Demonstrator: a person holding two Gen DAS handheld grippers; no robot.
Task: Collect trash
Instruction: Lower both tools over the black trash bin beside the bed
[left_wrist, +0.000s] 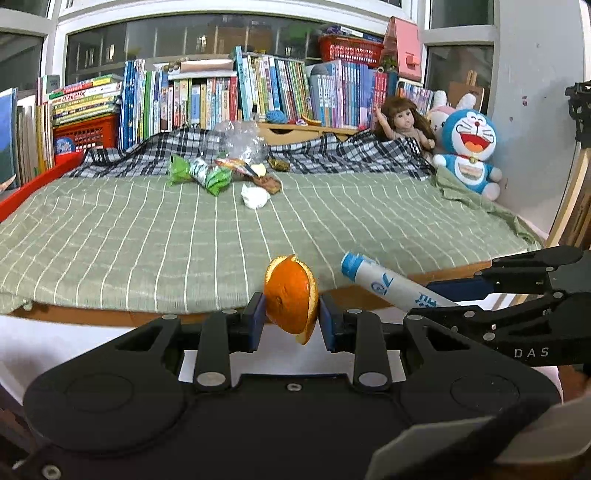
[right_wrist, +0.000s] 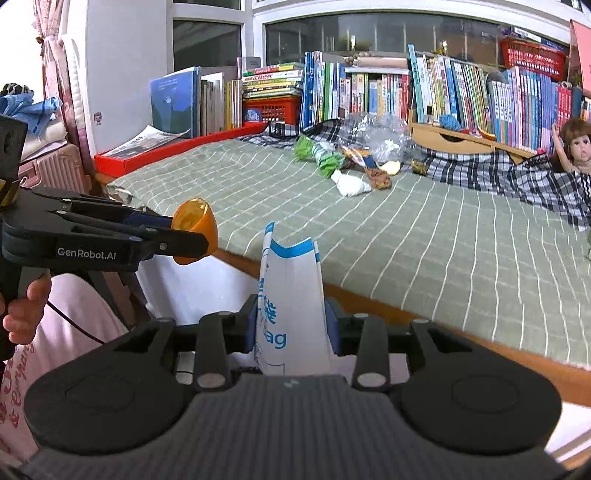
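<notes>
My left gripper is shut on a piece of orange peel, held above the bed's near edge; from the right wrist view the same gripper and peel show at the left. My right gripper holds a white bag with blue print between its blue pads, and it appears beside the left one as right gripper with the bag. More trash lies far back on the bed: green wrappers, a white crumpled tissue, a clear plastic bag.
The bed has a green checked sheet and a plaid blanket at the back. Books line the shelf behind. A doll and a blue plush sit at the right. A red rail runs along the left. A person's hand grips the left handle.
</notes>
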